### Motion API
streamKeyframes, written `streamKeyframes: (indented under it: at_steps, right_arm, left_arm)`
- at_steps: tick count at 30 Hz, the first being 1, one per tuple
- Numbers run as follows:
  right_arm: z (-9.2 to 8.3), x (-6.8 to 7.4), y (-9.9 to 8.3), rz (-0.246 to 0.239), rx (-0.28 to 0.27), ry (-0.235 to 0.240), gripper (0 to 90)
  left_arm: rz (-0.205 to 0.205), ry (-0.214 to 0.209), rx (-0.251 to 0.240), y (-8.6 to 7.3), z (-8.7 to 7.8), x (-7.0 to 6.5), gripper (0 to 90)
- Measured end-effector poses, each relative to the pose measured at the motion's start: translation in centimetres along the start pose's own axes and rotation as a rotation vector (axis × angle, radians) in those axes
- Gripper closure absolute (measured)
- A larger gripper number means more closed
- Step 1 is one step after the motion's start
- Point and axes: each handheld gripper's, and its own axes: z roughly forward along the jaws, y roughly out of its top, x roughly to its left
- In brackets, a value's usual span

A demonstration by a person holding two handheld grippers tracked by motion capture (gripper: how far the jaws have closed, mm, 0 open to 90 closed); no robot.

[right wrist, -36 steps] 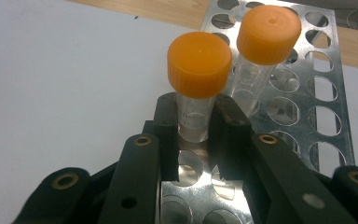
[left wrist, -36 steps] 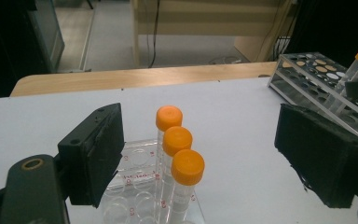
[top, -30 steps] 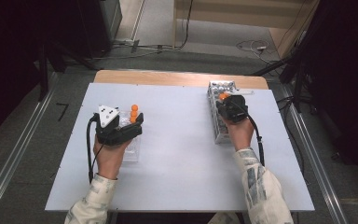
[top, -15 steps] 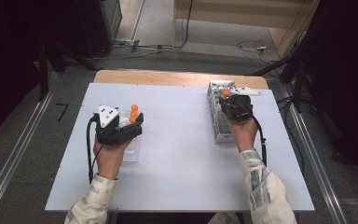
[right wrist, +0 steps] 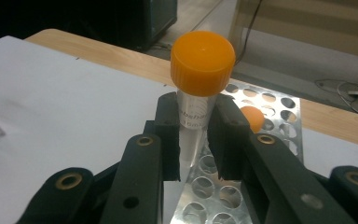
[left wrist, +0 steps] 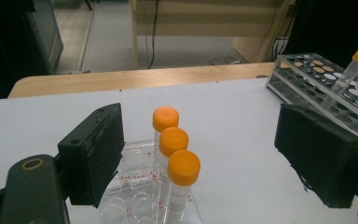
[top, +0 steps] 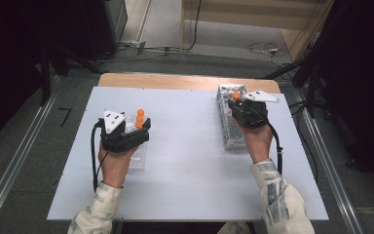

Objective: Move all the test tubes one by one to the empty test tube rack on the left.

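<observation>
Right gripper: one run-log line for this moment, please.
right gripper: shut on orange-capped tube | over metal rack | left gripper: open around three capped tubes in clear tray

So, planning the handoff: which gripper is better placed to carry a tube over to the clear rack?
Right gripper: it is already shut on a tube above the metal rack; the left gripper is open.
</observation>
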Motion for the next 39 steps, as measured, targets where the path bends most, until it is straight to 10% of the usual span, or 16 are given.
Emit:
streamKeyframes:
  at_steps: [39]
  right_arm:
    - [-0.1,6.6,-4.4,-0.123,0.067,0.268,72.5]
  left_arm:
    - [0.042,-0.087,-0.003,-0.1,-0.2,-2.1,16.1]
